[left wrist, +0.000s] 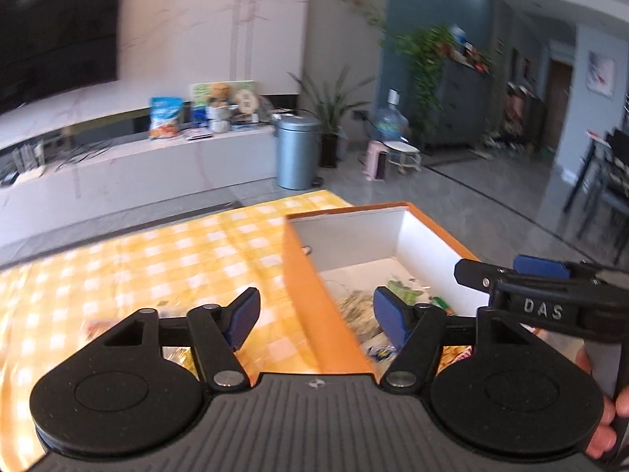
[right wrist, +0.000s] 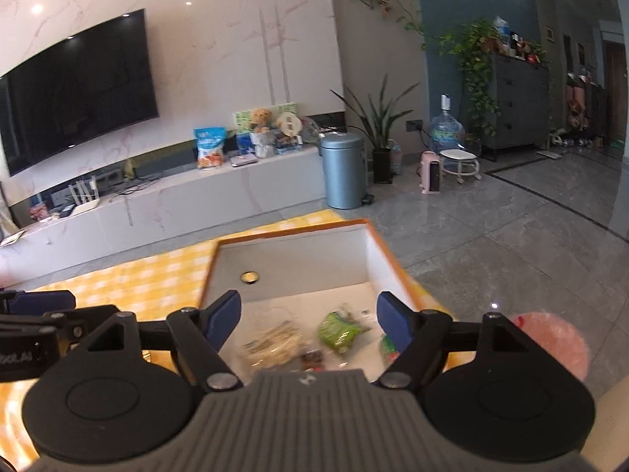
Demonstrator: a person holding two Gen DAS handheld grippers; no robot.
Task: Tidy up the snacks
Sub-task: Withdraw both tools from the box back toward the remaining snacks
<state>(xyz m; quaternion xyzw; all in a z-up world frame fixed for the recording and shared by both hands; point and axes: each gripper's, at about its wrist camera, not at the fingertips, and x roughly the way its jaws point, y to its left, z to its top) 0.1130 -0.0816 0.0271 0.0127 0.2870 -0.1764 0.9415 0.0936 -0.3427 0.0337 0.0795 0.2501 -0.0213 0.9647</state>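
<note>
An orange cardboard box with a white lining [right wrist: 387, 259] stands open on a table covered with a yellow-and-white checked cloth [left wrist: 165, 251], filling the lower centre of the right wrist view and the lower right of the left wrist view. On its white floor lie several snack packets: a green crinkled packet [right wrist: 340, 330] right of centre, a clear packet of pale sticks [right wrist: 271, 344] left of it, and a small dark packet [right wrist: 312, 358] between them at the lower edge, partly hidden by the gripper body. The packets are blurred and their print cannot be read.

The right gripper [right wrist: 308, 316] hangs above the box with its blue-padded fingers [right wrist: 226, 312] spread apart and nothing between them. The left gripper [left wrist: 316, 320] straddles the box's orange left wall, one blue pad over the cloth and the other over the box interior; its jaws are moderately apart and grip nothing. In the left wrist view the right gripper enters from the right edge over the box, a person's fingertips [left wrist: 601, 438] showing on its handle at the lower right corner.
</note>
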